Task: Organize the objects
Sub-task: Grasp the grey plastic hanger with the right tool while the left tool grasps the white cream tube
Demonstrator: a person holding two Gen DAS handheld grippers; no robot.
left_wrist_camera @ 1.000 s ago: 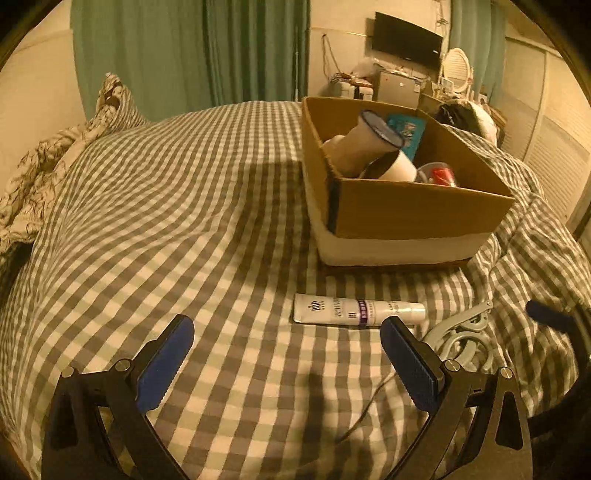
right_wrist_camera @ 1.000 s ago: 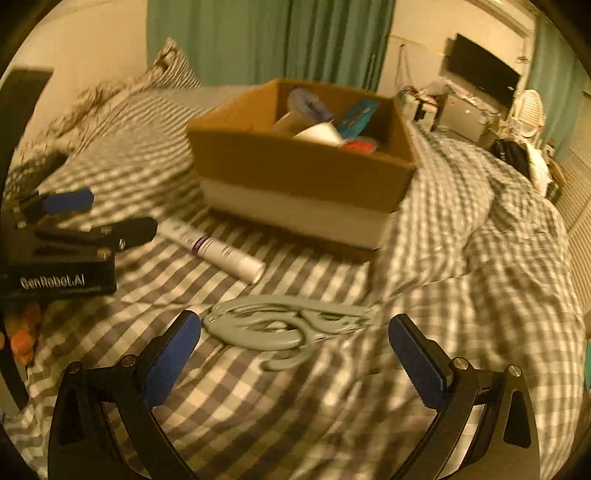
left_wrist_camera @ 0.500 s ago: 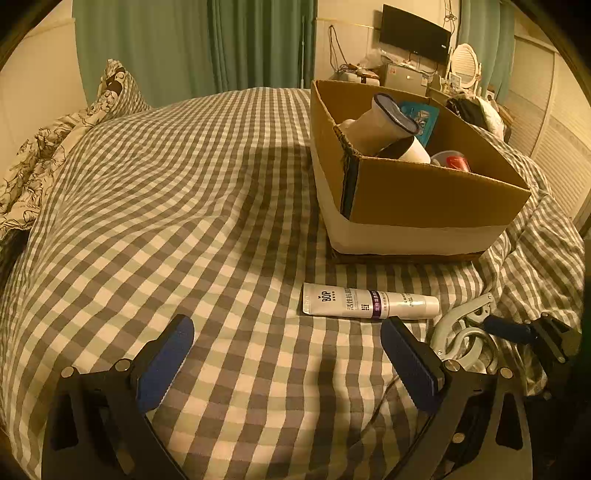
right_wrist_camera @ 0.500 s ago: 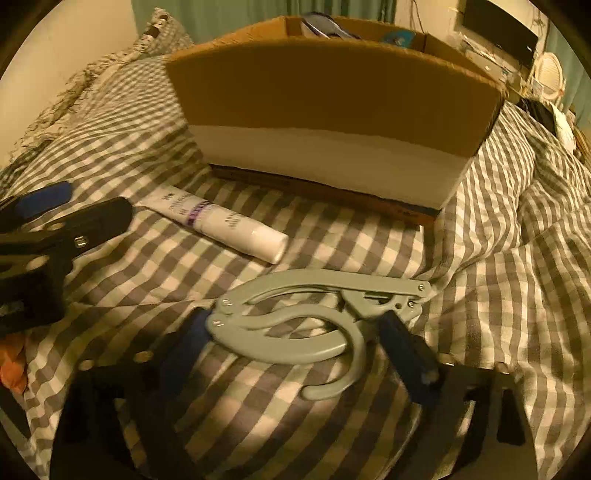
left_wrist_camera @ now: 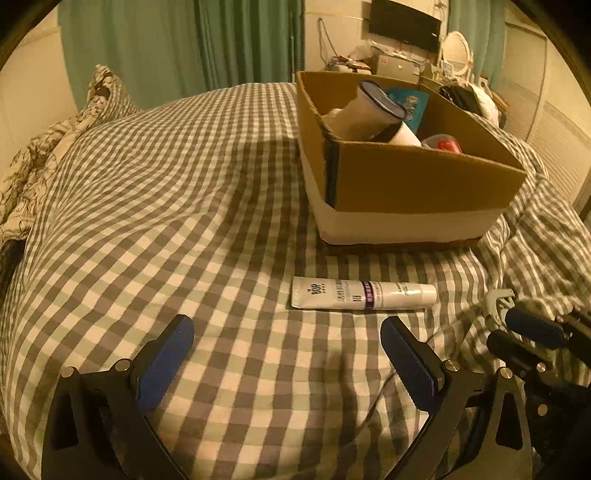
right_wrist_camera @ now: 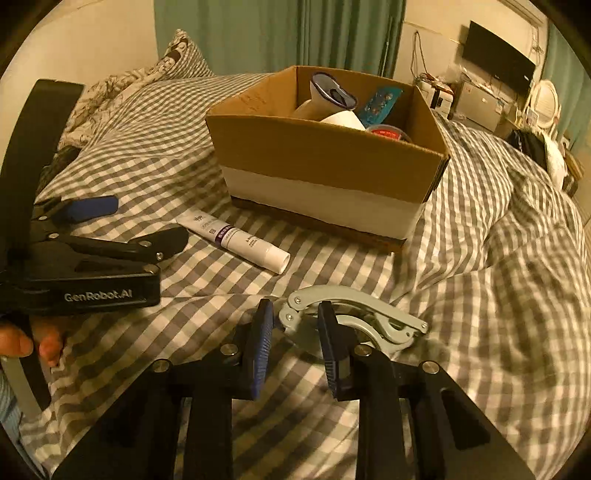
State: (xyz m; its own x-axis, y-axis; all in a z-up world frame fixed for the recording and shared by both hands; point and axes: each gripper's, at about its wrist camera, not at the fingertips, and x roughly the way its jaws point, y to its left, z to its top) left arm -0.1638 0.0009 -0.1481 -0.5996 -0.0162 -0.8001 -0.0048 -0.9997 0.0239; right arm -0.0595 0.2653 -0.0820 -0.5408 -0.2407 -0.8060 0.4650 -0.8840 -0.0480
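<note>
A pale blue-grey metal hand tool [right_wrist_camera: 354, 314] with curved handles lies on the checked bedspread. My right gripper [right_wrist_camera: 295, 332] is shut on its near handle end. In the left wrist view only the tool's tip [left_wrist_camera: 496, 301] shows, beside the right gripper [left_wrist_camera: 532, 332]. A white cream tube [left_wrist_camera: 362, 293] lies in front of the cardboard box [left_wrist_camera: 424, 184]; it also shows in the right wrist view [right_wrist_camera: 236, 240], as does the box [right_wrist_camera: 325, 155]. My left gripper [left_wrist_camera: 288, 354] is open and empty, just short of the tube; it also shows in the right wrist view [right_wrist_camera: 110, 221].
The box holds a white cup with a dark rim [left_wrist_camera: 373, 107], a teal packet [left_wrist_camera: 408, 105] and a red-lidded item [left_wrist_camera: 447, 142]. A patterned pillow [left_wrist_camera: 55, 144] lies at the far left. A TV [left_wrist_camera: 404, 20] and cluttered furniture stand beyond the bed.
My right gripper has closed from wide open onto the tool's handle and has risen a little. My left gripper has stayed open and drawn back slightly.
</note>
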